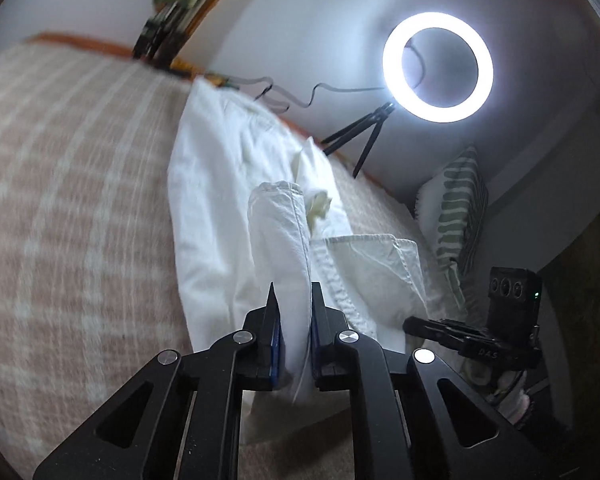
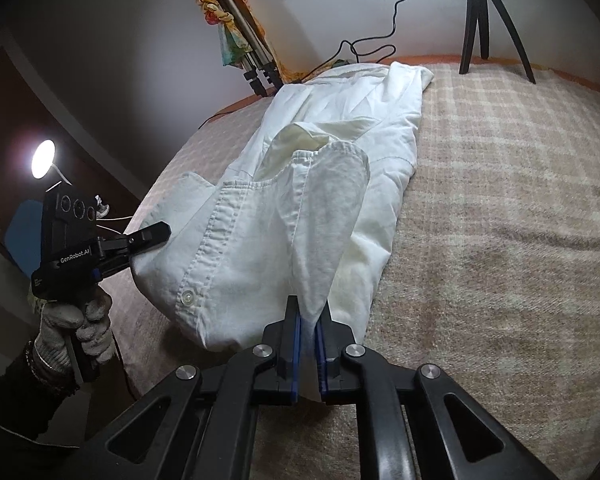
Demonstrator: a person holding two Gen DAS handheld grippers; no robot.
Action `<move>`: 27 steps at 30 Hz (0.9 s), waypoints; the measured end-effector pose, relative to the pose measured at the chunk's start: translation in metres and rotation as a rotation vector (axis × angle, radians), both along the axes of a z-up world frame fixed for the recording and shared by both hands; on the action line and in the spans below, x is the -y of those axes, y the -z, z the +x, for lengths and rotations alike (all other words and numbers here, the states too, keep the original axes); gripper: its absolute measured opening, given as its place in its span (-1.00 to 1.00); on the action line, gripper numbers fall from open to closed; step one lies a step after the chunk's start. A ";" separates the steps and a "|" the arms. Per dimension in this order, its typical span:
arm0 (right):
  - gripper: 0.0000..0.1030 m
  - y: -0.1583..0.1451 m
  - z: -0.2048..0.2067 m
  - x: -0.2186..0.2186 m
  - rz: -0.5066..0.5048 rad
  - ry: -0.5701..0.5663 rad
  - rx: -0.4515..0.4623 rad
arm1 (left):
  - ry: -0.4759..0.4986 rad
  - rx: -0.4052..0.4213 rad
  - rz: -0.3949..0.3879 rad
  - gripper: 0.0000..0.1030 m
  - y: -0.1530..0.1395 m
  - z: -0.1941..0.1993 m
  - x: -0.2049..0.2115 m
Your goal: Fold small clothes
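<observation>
- Spread wide, a checked blanket (image 2: 500,220) covers the bed, a ring light (image 1: 438,67) glowing on its tripod at the far edge.
- Lengthwise on the blanket lies a white shirt (image 2: 332,128), its near end lifted off the bed.
- Nearly closed, the right gripper (image 2: 310,322) pinches a raised fold of the shirt between its blue pads.
- Likewise narrowed, the left gripper (image 1: 295,300) clamps a bunched roll of the same cloth.
- Gripping the left tool's handle is a gloved hand (image 2: 76,324).
</observation>
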State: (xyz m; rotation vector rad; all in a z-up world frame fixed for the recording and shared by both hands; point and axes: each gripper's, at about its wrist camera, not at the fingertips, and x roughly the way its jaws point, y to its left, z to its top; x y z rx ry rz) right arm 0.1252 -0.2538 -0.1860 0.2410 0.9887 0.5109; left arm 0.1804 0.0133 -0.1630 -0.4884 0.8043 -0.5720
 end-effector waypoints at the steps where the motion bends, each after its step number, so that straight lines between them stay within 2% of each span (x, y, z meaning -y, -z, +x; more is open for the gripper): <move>1: -0.94 -0.004 0.000 0.000 -0.006 0.005 0.013 | -0.007 0.019 0.025 -0.84 -0.002 0.003 0.001; 4: -0.95 -0.004 0.008 -0.001 -0.035 0.011 0.026 | -0.027 0.006 0.085 -0.84 0.009 0.022 0.005; 7: -0.95 0.008 0.021 -0.007 -0.058 0.015 -0.009 | -0.043 -0.042 0.202 -0.84 0.034 0.035 0.011; 9: -0.95 0.017 0.026 -0.012 -0.092 0.003 -0.018 | -0.041 -0.039 0.277 -0.83 0.047 0.034 0.016; 12: -0.95 0.023 0.029 -0.020 -0.141 -0.017 -0.016 | -0.054 -0.009 0.345 -0.75 0.043 0.033 0.022; 15: -0.88 0.020 0.029 -0.017 -0.144 -0.015 -0.031 | -0.065 -0.008 0.348 -0.64 0.035 0.028 0.017; 16: -0.73 0.016 0.028 -0.013 -0.146 -0.001 -0.032 | -0.080 0.002 0.357 -0.54 0.031 0.026 0.014; 18: -0.52 0.006 0.023 -0.006 -0.182 0.036 0.008 | -0.137 0.038 0.372 -0.47 0.018 0.018 0.005; 20: -0.49 -0.005 0.016 -0.001 -0.206 0.065 0.066 | -0.178 0.071 0.368 -0.51 0.006 0.011 -0.002; 23: -0.48 -0.020 0.011 -0.002 -0.214 0.080 0.135 | -0.154 0.130 0.377 -0.51 -0.010 0.004 0.003; 27: -0.48 -0.026 0.015 -0.019 -0.205 0.012 0.167 | -0.032 0.141 0.367 -0.51 -0.013 0.002 0.027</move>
